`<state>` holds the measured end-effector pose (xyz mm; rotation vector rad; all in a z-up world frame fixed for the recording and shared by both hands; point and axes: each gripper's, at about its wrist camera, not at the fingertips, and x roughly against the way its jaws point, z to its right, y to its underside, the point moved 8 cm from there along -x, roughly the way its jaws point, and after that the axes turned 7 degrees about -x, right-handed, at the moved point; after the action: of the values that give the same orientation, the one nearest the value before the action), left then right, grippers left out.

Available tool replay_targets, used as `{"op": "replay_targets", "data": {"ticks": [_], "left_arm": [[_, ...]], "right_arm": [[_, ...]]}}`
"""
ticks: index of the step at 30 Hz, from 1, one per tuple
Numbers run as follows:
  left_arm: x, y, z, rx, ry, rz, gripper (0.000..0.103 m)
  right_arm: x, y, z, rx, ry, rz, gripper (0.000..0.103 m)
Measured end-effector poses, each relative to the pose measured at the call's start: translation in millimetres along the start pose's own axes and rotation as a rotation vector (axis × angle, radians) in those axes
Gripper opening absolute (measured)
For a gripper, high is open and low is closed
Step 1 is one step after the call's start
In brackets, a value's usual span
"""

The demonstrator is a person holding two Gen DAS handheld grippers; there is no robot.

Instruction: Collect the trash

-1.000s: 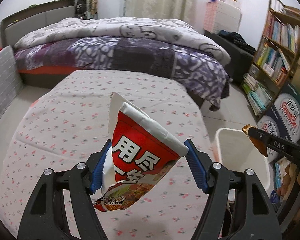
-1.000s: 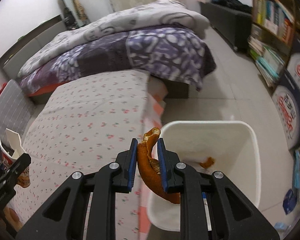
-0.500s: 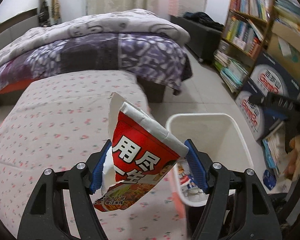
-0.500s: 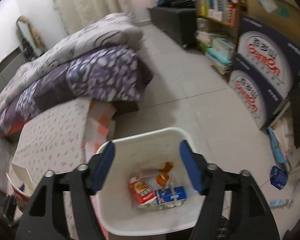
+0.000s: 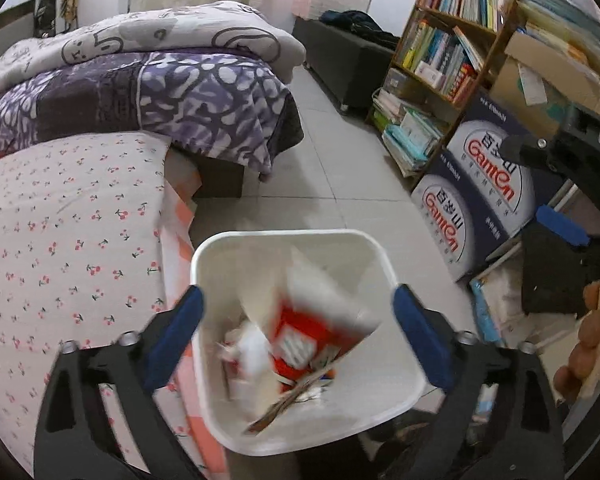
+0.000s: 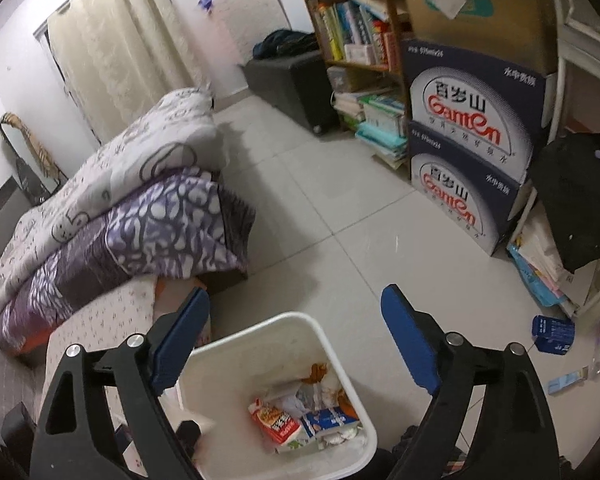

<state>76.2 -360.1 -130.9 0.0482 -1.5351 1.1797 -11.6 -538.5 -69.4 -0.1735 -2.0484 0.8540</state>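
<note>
A white trash bin (image 5: 380,264) stands on the floor beside the cherry-print table. My left gripper (image 5: 298,334) is open right above it, and the red-and-white noodle wrapper (image 5: 316,328) is blurred inside the bin, free of the jaws. My right gripper (image 6: 296,340) is open and empty, above and behind the same bin (image 6: 320,328). In the right wrist view the bin holds orange peel (image 6: 318,372), a red packet (image 6: 276,422) and a blue-and-white carton (image 6: 328,420).
The cherry-print table (image 5: 60,248) is left of the bin. A bed with a purple quilt (image 5: 160,92) lies behind. A bookshelf (image 5: 440,52) and blue Ganten boxes (image 5: 480,192) stand at the right. Small items (image 6: 552,334) lie on the tiled floor.
My left gripper swung right over the bin and opened, and the noodle wrapper dropped in. My right gripper dropped the orange peel into the bin, then drew back and tilted up.
</note>
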Motion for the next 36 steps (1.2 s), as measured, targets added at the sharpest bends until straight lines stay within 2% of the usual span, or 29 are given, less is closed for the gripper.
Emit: {"op": "replay_targets", "data": {"ticks": [2, 7, 9, 13, 16, 17, 20, 23, 29, 36], "left_arm": [[5, 1, -3, 0.011, -0.008, 0.004, 0.096], [33, 13, -35, 0.03, -0.133, 0.029, 0.096], [61, 18, -53, 0.005, -0.238, 0.084, 0.096], [129, 24, -80, -0.03, -0.45, 0.224, 0.096], [171, 31, -98, -0.002, -0.508, 0.297, 0.096], [182, 35, -106, 0.017, -0.529, 0.3, 0.096], [199, 58, -134, 0.075, -0.605, 0.229, 0.096], [205, 87, -160, 0.125, -0.611, 0.178, 0.096], [220, 122, -193, 0.19, -0.666, 0.162, 0.096], [229, 129, -212, 0.283, -0.646, 0.167, 0.096]], "right_arm": [[5, 1, -3, 0.016, 0.001, 0.015, 0.086], [20, 13, -23, 0.124, 0.01, 0.061, 0.087], [26, 25, -35, 0.17, -0.002, 0.066, 0.091], [45, 56, -62, 0.253, -0.051, 0.057, 0.092], [61, 90, -85, 0.336, -0.088, 0.055, 0.095], [67, 103, -92, 0.366, -0.099, 0.053, 0.096], [77, 142, -111, 0.438, -0.133, 0.033, 0.096], [83, 173, -129, 0.498, -0.164, 0.019, 0.096], [79, 209, -159, 0.57, -0.209, -0.01, 0.096], [77, 228, -180, 0.614, -0.241, -0.02, 0.096]]}}
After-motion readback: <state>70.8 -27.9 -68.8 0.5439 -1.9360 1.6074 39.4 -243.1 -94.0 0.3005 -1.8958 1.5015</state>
